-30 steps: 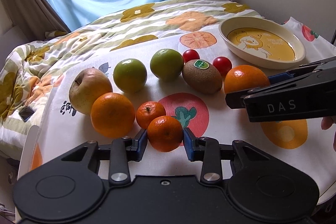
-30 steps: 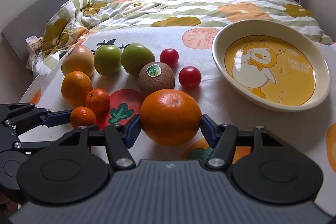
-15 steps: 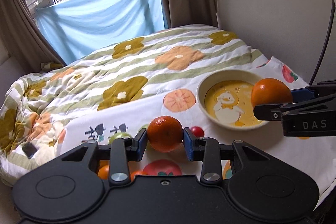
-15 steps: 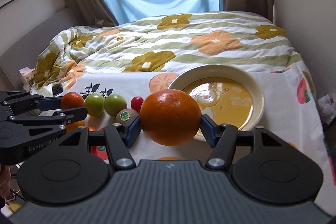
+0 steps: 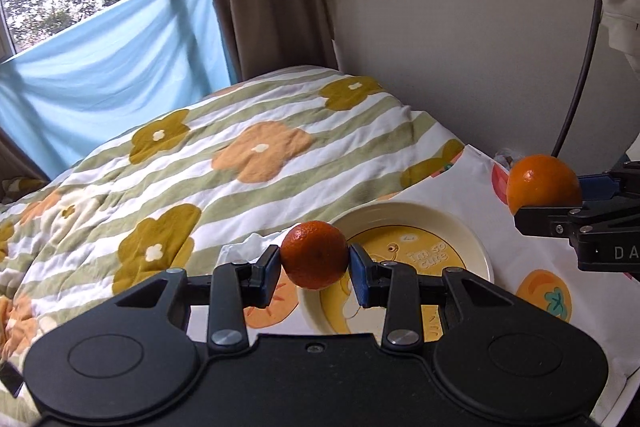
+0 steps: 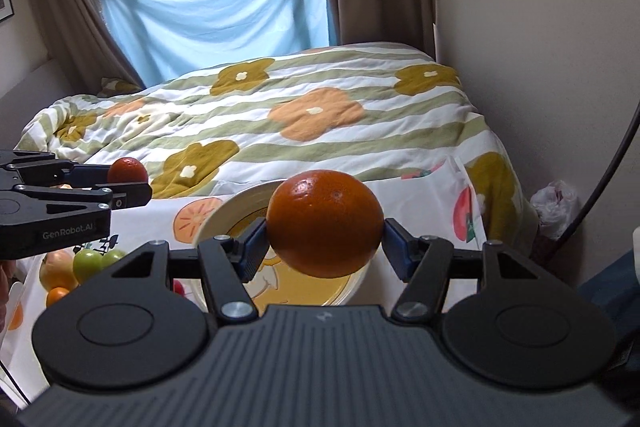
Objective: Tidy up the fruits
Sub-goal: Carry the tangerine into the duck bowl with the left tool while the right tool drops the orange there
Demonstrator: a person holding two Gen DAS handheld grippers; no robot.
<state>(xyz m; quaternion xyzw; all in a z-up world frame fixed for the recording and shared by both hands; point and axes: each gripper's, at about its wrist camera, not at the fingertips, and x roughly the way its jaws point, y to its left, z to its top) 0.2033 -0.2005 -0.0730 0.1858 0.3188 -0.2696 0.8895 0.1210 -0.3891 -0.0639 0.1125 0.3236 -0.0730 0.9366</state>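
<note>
My left gripper (image 5: 314, 269) is shut on a small mandarin (image 5: 314, 254) and holds it in the air over the near left rim of the cream duck bowl (image 5: 472, 233). My right gripper (image 6: 322, 245) is shut on a large orange (image 6: 324, 223), raised above the bowl (image 6: 228, 207). The orange also shows in the left wrist view (image 5: 542, 183), to the right of the bowl. The mandarin shows in the right wrist view (image 6: 128, 170), at the left. Two green apples (image 6: 94, 261), a yellowish apple (image 6: 56, 267) and an orange (image 6: 58, 294) lie on the cloth at lower left.
A white fruit-print cloth (image 5: 532, 267) covers the table. A flowered quilt (image 5: 240, 155) lies on the bed beyond. A wall (image 5: 460, 27) and a dark cable (image 5: 584, 59) stand to the right. A white plastic bag (image 6: 556, 203) sits by the wall.
Both grippers have risen further with their fruit and moved over the bowl. The fruit row on the cloth has dropped out of the left wrist view.
</note>
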